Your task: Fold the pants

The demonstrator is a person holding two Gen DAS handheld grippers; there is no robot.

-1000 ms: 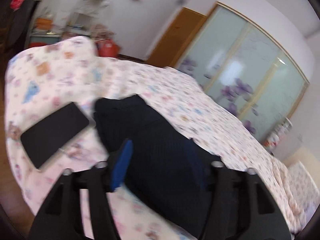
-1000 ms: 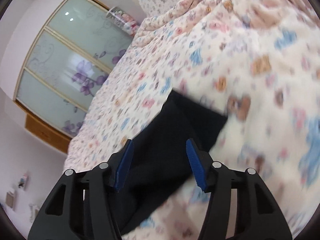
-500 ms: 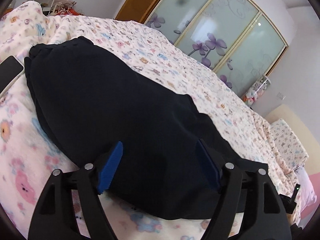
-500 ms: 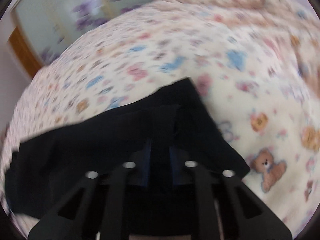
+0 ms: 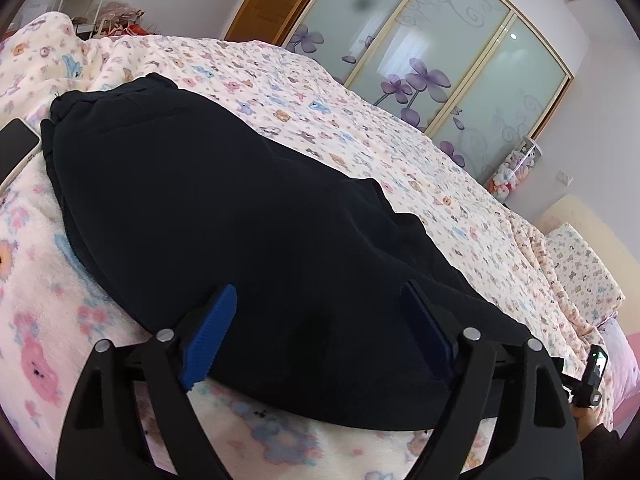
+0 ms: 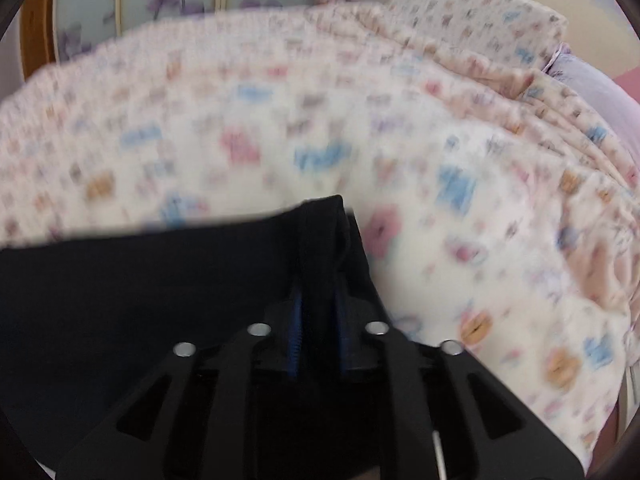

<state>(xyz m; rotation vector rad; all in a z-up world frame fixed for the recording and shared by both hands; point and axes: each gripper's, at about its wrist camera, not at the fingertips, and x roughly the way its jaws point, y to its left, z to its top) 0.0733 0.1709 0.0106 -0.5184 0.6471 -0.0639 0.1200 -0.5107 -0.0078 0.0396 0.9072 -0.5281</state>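
Black pants (image 5: 224,208) lie along a bed with a pale cartoon-print blanket (image 5: 360,128). In the left wrist view my left gripper (image 5: 320,320) is open, its blue pads either side of the pants' near edge, just above the fabric. In the right wrist view my right gripper (image 6: 318,320) is shut on a bunched fold at the end of the pants (image 6: 140,288), with cloth pinched between the blue pads. The right wrist view is motion-blurred.
A black phone (image 5: 16,148) lies on the blanket left of the pants. Sliding glass wardrobe doors with purple flowers (image 5: 432,60) stand beyond the bed. A pillow (image 5: 580,268) lies at the right. Shelves and clutter (image 5: 108,8) stand at the far left.
My right gripper closed on the end of the pants and is moving with it. My left gripper dropped in close over the pants and stays open.
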